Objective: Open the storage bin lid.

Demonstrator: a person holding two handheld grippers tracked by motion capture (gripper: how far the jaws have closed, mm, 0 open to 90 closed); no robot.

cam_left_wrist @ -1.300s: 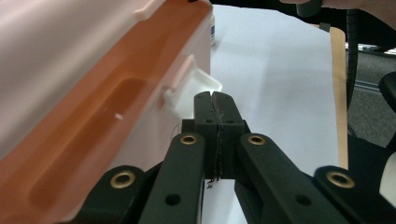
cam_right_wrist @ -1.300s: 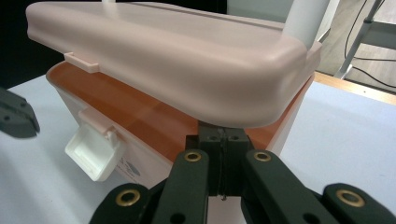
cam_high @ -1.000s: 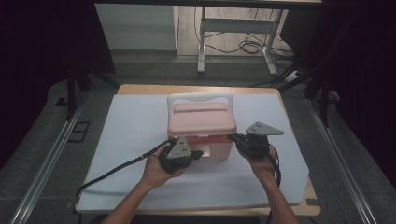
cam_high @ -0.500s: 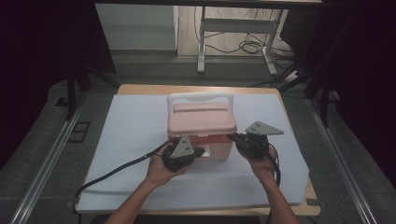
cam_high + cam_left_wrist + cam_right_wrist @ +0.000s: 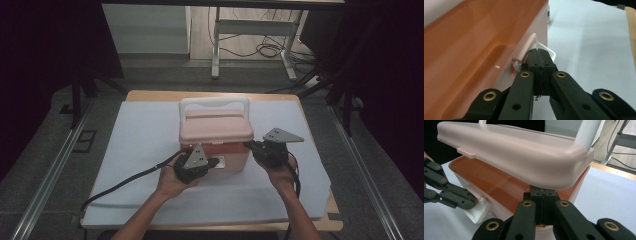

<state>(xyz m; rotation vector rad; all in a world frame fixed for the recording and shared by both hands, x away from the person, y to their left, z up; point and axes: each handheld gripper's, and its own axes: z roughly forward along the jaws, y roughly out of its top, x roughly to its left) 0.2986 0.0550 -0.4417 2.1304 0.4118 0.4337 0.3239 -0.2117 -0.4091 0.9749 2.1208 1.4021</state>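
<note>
So the big wooden table [image 5: 150, 95] is carrying a white foam mat [image 5: 140, 135], and the pink cooler box [image 5: 216, 145] is sitting pretty much in the middle of that mat. Everything else is sitting close around that box.

The box's pale pink lid [image 5: 216, 127] is sitting on top with its near edge lifted a bit. In the right gripper view you can see the lid [image 5: 519, 157] hovering over the orange-brown body, with a gap showing along the front. The white carry handle [image 5: 215, 104] is standing up at the far side of the lid.

The left gripper [image 5: 212, 162] is sitting at the box's front wall, low down, with the person's left hand [image 5: 172, 180] wrapped around it. Its fingers are pressed fully together, nothing between them. In the left gripper view the tips [image 5: 539, 56] are poking right at the white latch [image 5: 544, 50] that's swung out from the front of the box.

The right gripper [image 5: 248, 146] is at the box's right front corner, held by the right hand [image 5: 280, 172]. Its fingers are also closed tight on nothing. In the right gripper view the tips [image 5: 541, 192] are tucked just under the lid's rim, touching it or close to it; I can't tell which.
</note>
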